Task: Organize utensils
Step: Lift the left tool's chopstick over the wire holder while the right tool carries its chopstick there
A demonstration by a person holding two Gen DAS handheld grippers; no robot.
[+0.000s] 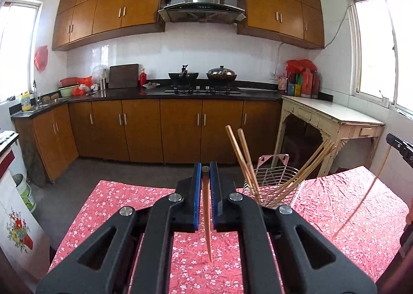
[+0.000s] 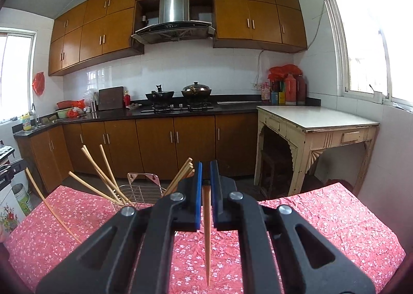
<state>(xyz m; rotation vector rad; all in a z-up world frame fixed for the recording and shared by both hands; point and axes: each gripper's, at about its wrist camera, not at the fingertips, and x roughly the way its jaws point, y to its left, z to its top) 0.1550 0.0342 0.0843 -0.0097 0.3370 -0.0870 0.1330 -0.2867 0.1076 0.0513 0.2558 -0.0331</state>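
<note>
A kitchen scene from two cameras, each looking along a hand-held gripper above a table [image 1: 361,206] covered in a red floral cloth. The left hand-held gripper [image 1: 205,177] has its blue-padded jaws pressed together on a single wooden chopstick [image 1: 207,219], pinched near its thick end so the thin tip hangs down toward the cloth. The right hand-held gripper [image 2: 205,177] pinches a second chopstick [image 2: 207,237] in the same way. Holding each stick by the top, tip down, probably readies it to be dropped upright into the wire utensil basket [image 1: 277,177], which stands on the cloth at the table's far edge, between the two grippers. Several loose chopsticks [image 1: 245,157] already lean in the basket, fanned out to the left and right. Those splayed sticks are the likely obstacle: they cross above the basket's opening, so a new stick may have to be threaded between them. Beyond the table are brown kitchen cabinets [image 1: 180,131], a stove with two covered pans [image 1: 202,76], a range hood [image 1: 202,5], and a pale side table [image 2: 317,123] under a bright window.
</note>
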